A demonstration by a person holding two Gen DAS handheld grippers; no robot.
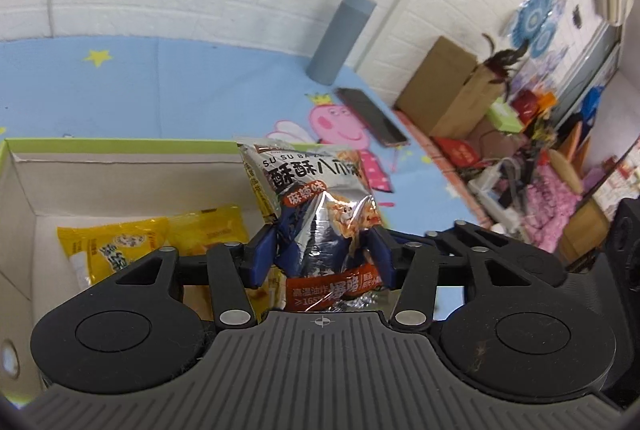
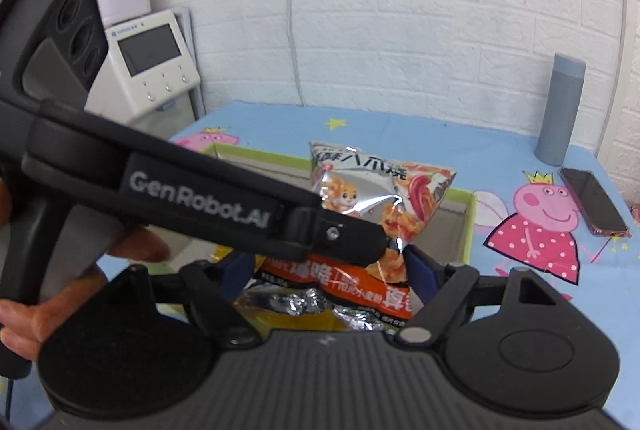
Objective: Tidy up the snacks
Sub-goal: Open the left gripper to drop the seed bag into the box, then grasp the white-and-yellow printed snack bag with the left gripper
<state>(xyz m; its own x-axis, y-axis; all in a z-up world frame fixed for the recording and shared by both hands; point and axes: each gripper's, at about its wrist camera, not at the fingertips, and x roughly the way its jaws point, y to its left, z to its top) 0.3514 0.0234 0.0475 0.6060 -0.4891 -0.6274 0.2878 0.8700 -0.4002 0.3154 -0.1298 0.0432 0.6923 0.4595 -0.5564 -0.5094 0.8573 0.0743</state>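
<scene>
A silver and orange snack bag [image 1: 320, 206] is pinched between the blue pads of my left gripper [image 1: 324, 254], held upright above the right end of a green-rimmed cardboard box [image 1: 120, 144]. Two yellow snack packs [image 1: 132, 246] lie inside the box. In the right wrist view the same bag [image 2: 372, 198] stands between the fingers of my right gripper [image 2: 332, 270], which sit wide apart beside its lower part. The left gripper's black body [image 2: 200, 198] crosses in front and grips the bag. The box [image 2: 466, 226] lies behind the bag.
The table has a blue cartoon cloth [image 1: 160, 90]. A grey cylinder bottle [image 1: 340, 38] and a dark phone [image 1: 372, 116] are at the far right. A white machine with a screen [image 2: 148, 62] stands at the left wall. Boxes and clutter [image 1: 500, 134] lie beyond the table edge.
</scene>
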